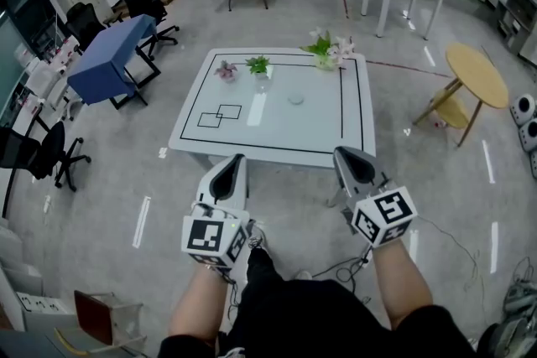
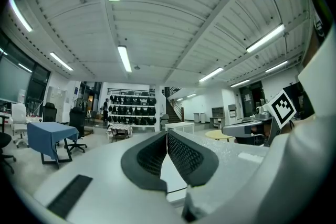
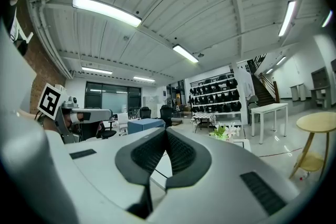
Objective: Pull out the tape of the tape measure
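A small round pale object (image 1: 295,99), which may be the tape measure, lies on the white table (image 1: 277,138) right of its middle; it is too small to tell for sure. Both grippers hang in the air in front of the table's near edge, well short of that object. My left gripper (image 1: 234,158) (image 2: 167,132) is shut with nothing between its pads. At the right, my right gripper (image 1: 345,153) (image 3: 166,129) is also shut and empty. In both gripper views the jaws hide the tabletop's middle.
Black lines mark the tabletop. White flowers (image 1: 329,49) (image 3: 227,132), a small green plant (image 1: 258,65) and a pink plant (image 1: 225,70) stand along its far edge. A blue-covered table (image 1: 113,54) is at the left, a round wooden table (image 1: 476,73) at the right. Cables (image 1: 344,268) lie on the floor.
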